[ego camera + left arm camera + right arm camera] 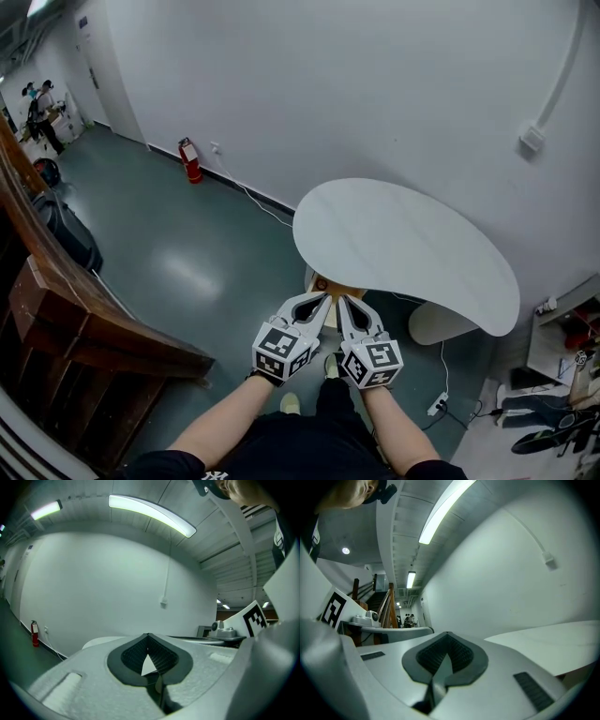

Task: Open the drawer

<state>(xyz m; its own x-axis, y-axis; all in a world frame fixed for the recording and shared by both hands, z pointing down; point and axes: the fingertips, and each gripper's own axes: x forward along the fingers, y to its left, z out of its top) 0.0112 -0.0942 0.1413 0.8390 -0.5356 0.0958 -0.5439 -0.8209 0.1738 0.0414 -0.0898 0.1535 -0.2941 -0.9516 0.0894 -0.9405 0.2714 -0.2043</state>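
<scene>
A white kidney-shaped table [403, 244] stands against the wall. Under its near edge shows a small wooden part [330, 287] with a round knob, perhaps the drawer front; the rest is hidden by the tabletop. My left gripper [325, 297] and right gripper [343, 299] are held side by side just short of that edge, tips close together and pointing level at it. Both are shut with nothing between the fingers. In the left gripper view the left gripper [148, 635] has the tabletop [101, 642] behind its tips. In the right gripper view the right gripper [447, 633] has the tabletop [553, 644] at its right.
A wooden stair railing [84, 319] runs along the left. A red fire extinguisher [190, 160] stands by the wall, with a cable along the skirting. A power strip [437, 405] lies on the floor at right, near a shelf [562, 337]. People stand far off [42, 112].
</scene>
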